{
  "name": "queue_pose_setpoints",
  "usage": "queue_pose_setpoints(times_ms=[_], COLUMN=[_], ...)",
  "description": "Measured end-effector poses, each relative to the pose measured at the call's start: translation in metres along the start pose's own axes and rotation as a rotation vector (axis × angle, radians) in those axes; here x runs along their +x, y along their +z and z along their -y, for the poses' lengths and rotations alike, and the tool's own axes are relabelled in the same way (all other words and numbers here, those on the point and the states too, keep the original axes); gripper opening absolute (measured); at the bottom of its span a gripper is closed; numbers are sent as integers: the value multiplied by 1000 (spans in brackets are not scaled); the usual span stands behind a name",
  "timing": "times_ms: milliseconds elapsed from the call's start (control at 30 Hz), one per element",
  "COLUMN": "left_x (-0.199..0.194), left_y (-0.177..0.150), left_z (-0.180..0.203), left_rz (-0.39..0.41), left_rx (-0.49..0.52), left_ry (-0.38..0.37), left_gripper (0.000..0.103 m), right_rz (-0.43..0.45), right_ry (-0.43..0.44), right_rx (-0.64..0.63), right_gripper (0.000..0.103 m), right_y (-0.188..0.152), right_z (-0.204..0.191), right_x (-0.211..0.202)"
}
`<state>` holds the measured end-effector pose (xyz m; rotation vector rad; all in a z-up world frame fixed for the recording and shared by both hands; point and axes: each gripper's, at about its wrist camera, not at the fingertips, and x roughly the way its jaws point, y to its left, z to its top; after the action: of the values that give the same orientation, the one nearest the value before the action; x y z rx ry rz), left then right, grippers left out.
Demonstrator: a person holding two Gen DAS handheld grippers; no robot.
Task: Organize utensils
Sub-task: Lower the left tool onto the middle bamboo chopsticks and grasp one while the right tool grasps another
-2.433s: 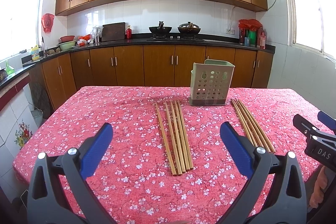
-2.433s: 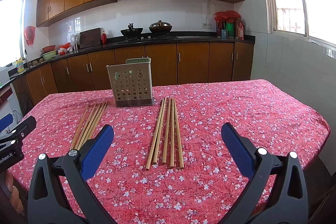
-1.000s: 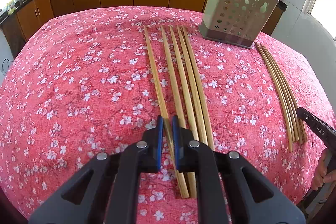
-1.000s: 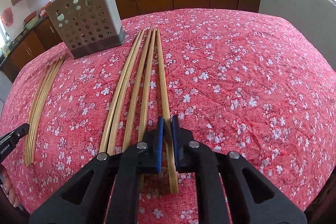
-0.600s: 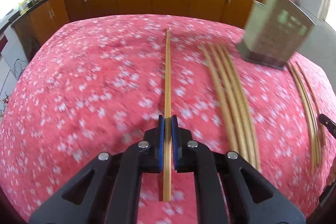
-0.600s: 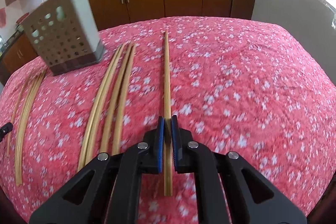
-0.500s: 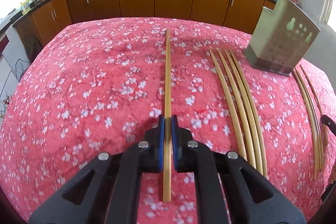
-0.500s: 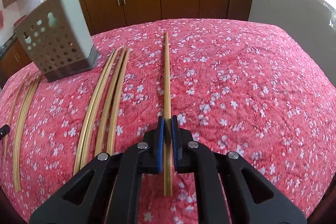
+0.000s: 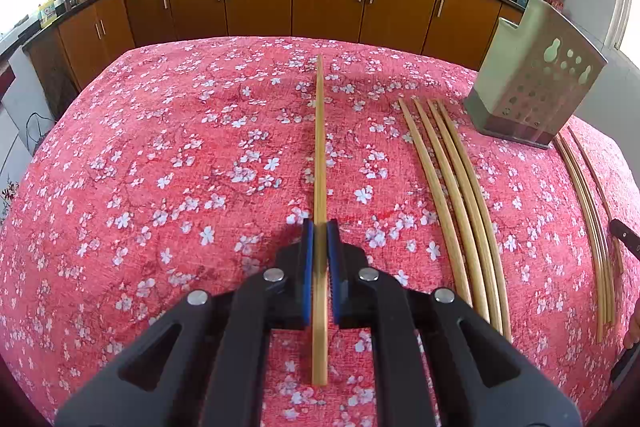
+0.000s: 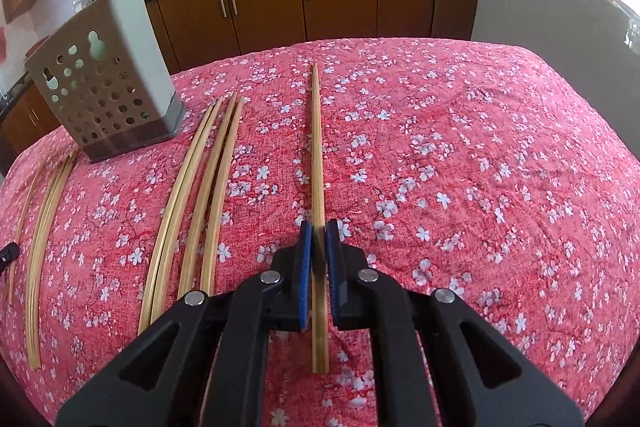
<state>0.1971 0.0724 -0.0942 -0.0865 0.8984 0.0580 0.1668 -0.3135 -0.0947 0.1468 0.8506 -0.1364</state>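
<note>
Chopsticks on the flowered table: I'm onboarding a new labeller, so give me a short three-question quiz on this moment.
1. True or false: the left gripper is shut on a chopstick.
2. How many chopsticks lie in the loose group between the right gripper and the perforated holder? A) two B) four C) six
3. Fill in: the right gripper's chopstick is clamped between two ____ pads.

Key: 1 true; 2 B; 3 blue.

Pale tan chopsticks (image 9: 452, 195) lie on a red tablecloth (image 9: 160, 147) patterned with white blossoms, apparently.
</note>
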Motion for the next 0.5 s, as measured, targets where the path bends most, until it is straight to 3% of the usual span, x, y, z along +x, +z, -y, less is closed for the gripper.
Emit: queue_pose_setpoints(times_ms=[500], left_x=[1], left_y=[0], left_z=[1], left_rz=[1], left_rx=[4], left_ry=[5], left_gripper=[10], right_rz=[1], right_ry=[-7], right_rx=[-11], right_gripper=[9], right_y=[0], right_z=[-1], right_x=[0])
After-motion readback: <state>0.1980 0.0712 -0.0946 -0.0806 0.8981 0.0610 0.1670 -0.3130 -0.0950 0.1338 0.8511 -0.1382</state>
